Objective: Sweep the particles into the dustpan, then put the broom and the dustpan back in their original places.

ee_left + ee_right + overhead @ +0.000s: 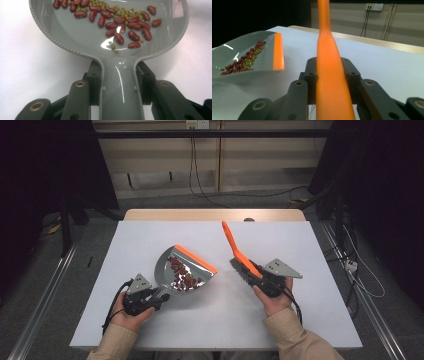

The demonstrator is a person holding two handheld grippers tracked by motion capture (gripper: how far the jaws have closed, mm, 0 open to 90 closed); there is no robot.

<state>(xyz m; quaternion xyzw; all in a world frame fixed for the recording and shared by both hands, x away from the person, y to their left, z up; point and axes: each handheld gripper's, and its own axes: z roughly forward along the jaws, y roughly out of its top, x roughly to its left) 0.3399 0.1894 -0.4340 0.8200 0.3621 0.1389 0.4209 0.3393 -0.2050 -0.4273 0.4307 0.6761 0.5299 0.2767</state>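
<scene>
Your left gripper (152, 301) is clamped on the dustpan (185, 272) handle, keeping the beans (120, 22) pooled inside. Your right gripper (260, 281) is clenched on the orange brush (239, 254), handle pointing away, clear of the pan.

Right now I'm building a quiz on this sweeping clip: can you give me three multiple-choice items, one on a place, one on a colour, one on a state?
1. Where do the beans lie?
A. in the dustpan
B. on the table
C. on the floor

2. What colour is the brush handle?
A. blue
B. orange
C. white

3. How does the left gripper stand?
A. open above the pan
B. lying on the table, let go
C. shut on the dustpan's handle

Answers: 1 A, the beans lie on the pan's grey floor; 2 B, the handle shows orange in the high view; 3 C, both jaws press the grey handle's sides.
</scene>
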